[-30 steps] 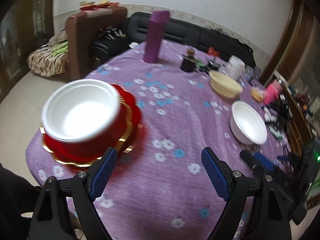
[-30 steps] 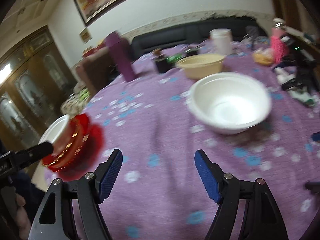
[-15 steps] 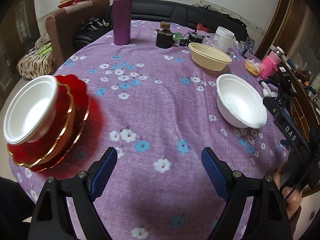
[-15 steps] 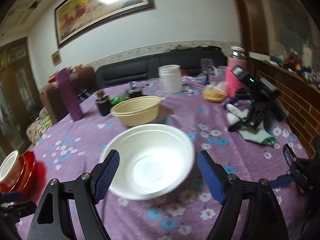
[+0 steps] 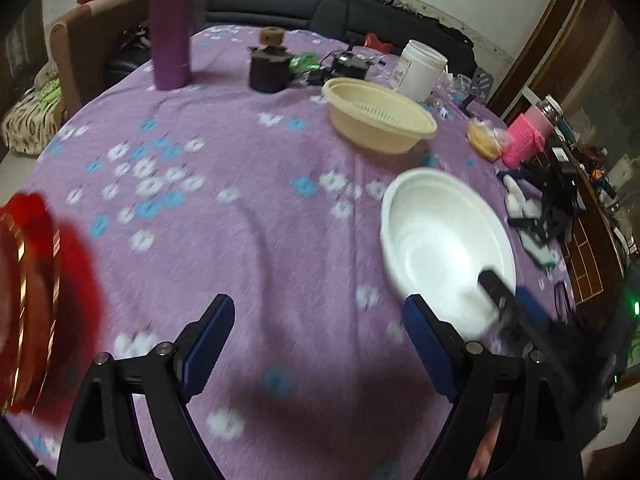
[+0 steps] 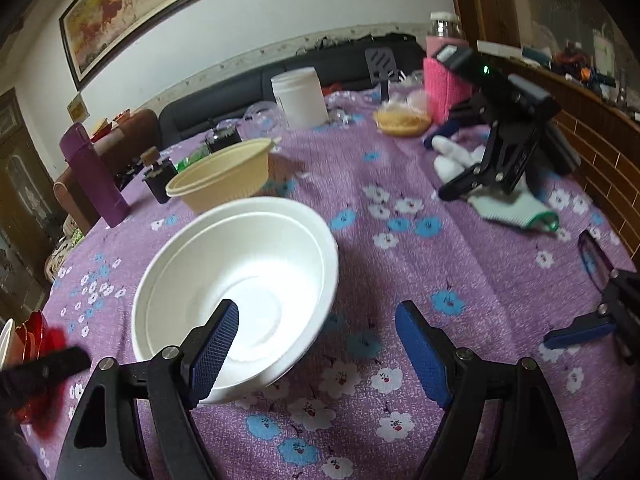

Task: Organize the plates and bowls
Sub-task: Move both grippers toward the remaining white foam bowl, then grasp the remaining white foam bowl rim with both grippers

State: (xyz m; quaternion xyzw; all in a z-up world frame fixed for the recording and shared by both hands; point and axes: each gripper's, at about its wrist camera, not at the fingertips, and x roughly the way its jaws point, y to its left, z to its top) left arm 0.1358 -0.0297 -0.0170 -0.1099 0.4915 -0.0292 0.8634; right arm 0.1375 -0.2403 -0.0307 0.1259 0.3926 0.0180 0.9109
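Note:
A white foam bowl [image 6: 240, 280] sits on the purple flowered tablecloth [image 6: 400, 248]. My right gripper [image 6: 316, 348] is open at it: the left fingertip [image 6: 214, 344] hangs over the bowl's inside, the right one stands outside the near rim, and neither pad presses. My left gripper [image 5: 318, 340] is open over bare cloth, left of the same white bowl [image 5: 444, 240]. A cream bowl [image 5: 380, 120] stands farther back. A stack of red, gold-edged plates [image 5: 36, 300] lies blurred at the left edge.
At the back stand a purple flask [image 5: 172, 24], a dark jar [image 5: 270, 68] and a white tub [image 5: 420, 66]. On the right lie a pink holder [image 6: 444, 84], a spare gripper on a stand [image 6: 504, 128] and a white glove [image 6: 508, 200].
My left gripper has swung right, away from the red plate stack and toward the white bowl. My right gripper has closed in on the white bowl, with its left finger now over the inside.

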